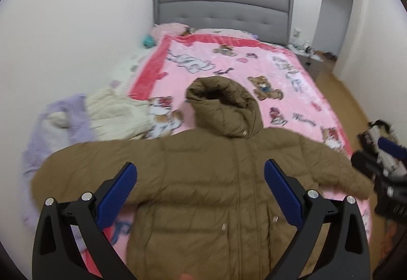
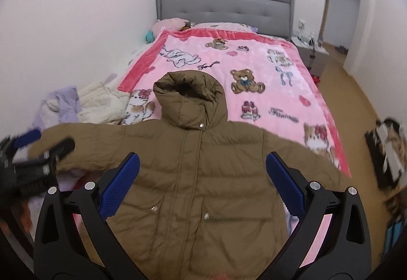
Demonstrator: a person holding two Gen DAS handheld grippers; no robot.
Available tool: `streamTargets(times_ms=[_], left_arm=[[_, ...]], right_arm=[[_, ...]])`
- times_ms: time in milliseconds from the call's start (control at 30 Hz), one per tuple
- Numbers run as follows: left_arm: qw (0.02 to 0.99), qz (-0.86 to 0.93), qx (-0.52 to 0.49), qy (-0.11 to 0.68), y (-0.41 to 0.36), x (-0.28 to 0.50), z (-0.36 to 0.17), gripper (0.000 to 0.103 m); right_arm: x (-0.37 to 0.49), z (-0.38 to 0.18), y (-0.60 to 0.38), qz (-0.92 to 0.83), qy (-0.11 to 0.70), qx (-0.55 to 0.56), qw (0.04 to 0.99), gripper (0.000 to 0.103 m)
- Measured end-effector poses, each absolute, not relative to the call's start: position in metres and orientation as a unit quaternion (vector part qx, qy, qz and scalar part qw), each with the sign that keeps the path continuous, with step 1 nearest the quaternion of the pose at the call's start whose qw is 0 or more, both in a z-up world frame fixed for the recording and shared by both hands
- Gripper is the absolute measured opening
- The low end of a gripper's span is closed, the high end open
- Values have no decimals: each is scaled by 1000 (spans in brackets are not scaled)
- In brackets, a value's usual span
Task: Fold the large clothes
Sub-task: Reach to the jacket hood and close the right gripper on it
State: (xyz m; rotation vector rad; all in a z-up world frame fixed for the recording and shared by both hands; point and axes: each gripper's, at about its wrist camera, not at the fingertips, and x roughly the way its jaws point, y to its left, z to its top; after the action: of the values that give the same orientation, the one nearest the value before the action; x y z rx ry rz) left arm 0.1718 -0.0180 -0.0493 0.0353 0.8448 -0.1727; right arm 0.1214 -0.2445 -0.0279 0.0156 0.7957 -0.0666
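The room is a white-walled bedroom with a bed (image 2: 328, 112) set against a grey tufted headboard (image 2: 225, 2). A pink blanket (image 2: 267, 81) printed with bears and kittens covers the mattress. A wooden floor (image 2: 356, 107) runs along the right side, where a low nightstand (image 2: 311, 56) stands beside the headboard.

A brown hooded puffer jacket (image 2: 203, 173) lies front-up on the near end of the blanket. Its hood (image 2: 190, 99) points toward the headboard. Both sleeves are spread outward to either side, and the front placket is closed, with metal snaps visible along it.

A cream knitted garment (image 2: 101, 104) and a lilac garment (image 2: 67, 102) lie in a heap on the left part of the bed, next to the jacket's left-hand sleeve. Pink pillows (image 2: 169, 24) rest at the headboard.

The left gripper (image 1: 201, 178) is positioned above the jacket torso. Its jaws are spread wide and hold nothing; the blue pads (image 1: 119, 193) are apart with fabric visible between them.

The right gripper (image 2: 203, 170) is likewise above the torso, jaws spread wide and empty.

In the right wrist view, the left gripper appears blurred at the left edge, near the sleeve end.
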Motion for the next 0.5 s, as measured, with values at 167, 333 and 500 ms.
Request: streamTargets(times_ms=[167, 333, 500], left_arm=[[900, -127, -14, 417, 7, 277, -92, 98], [902, -129, 7, 413, 10, 386, -147, 98], [885, -105, 9, 453, 3, 475, -209, 98]], right_arm=[[206, -66, -241, -8, 381, -10, 924, 94], [315, -128, -248, 54, 402, 2, 914, 66], [422, -190, -263, 72, 417, -4, 906, 63]])
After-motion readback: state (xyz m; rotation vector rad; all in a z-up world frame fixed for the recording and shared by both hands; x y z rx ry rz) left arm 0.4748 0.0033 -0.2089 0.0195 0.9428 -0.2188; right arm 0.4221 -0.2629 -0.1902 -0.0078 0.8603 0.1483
